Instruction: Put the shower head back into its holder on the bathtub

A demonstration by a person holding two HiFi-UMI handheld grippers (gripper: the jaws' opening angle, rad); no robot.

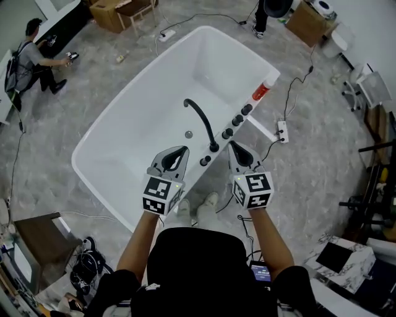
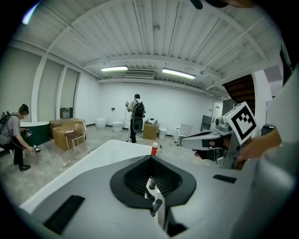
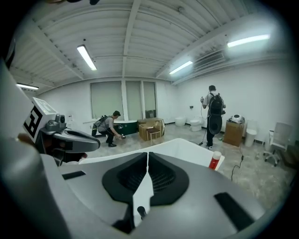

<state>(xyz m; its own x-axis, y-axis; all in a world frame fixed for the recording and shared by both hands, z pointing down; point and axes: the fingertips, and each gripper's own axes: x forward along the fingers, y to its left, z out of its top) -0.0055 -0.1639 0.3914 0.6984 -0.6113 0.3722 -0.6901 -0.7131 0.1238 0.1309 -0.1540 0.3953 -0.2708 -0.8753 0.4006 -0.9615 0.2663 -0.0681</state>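
The white bathtub lies slantwise below me, with a black curved spout and a row of black knobs on its near rim. I cannot pick out the shower head among these fittings. My left gripper hangs high over the near rim, left of the spout's base, jaws together and empty. My right gripper is level with it, just right of the knobs, also shut on nothing. In the left gripper view the left gripper points across the tub. In the right gripper view the right gripper does the same.
A red bottle stands on the tub's far right corner. A power strip and cables lie on the floor to the right. One person crouches at the far left, and another stands beyond the tub. Cardboard boxes sit beyond.
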